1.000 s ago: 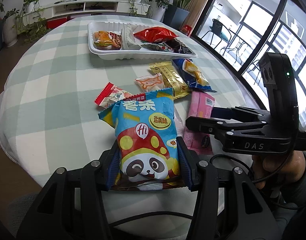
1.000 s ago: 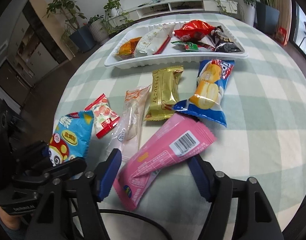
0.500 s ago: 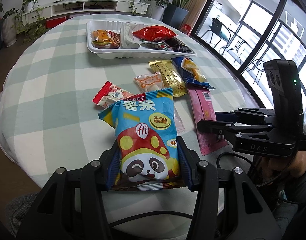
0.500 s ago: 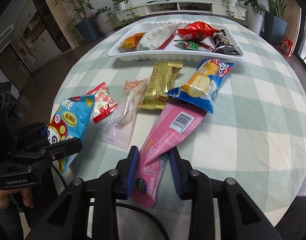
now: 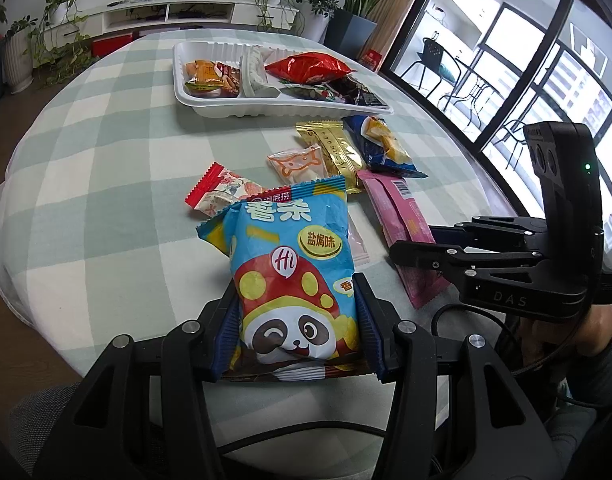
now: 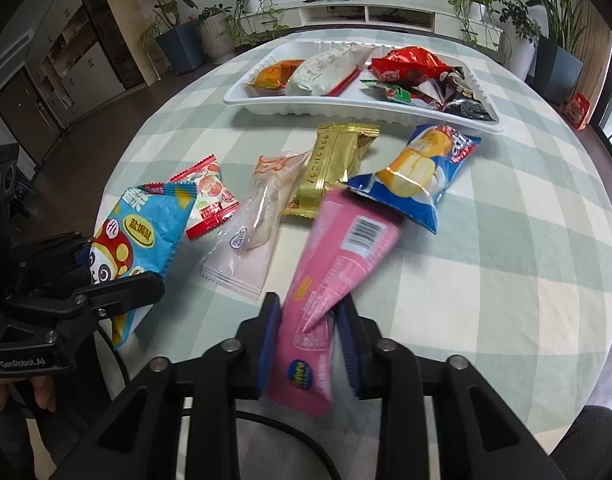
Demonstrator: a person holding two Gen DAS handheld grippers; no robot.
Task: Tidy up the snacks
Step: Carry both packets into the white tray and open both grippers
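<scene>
My left gripper [image 5: 295,312] is shut on a blue panda snack bag [image 5: 293,276], held upright over the near table edge; the bag also shows in the right wrist view [image 6: 141,236]. My right gripper [image 6: 308,320] is shut on a long pink snack packet [image 6: 338,276], its far end lifted off the cloth; the packet shows in the left wrist view [image 5: 398,224]. A white tray [image 6: 265,108] at the far side holds several snacks.
On the checked tablecloth [image 6: 506,240] lie a gold packet [image 6: 334,164], a blue packet with yellow cakes [image 6: 418,176], a clear pinkish packet [image 6: 253,232] and a red-edged candy packet [image 6: 209,196]. Potted plants and a low white shelf stand beyond the table.
My right gripper has closed on the pink packet and begun lifting it, pulling back slightly. My left gripper keeps holding the panda bag, almost unmoved.
</scene>
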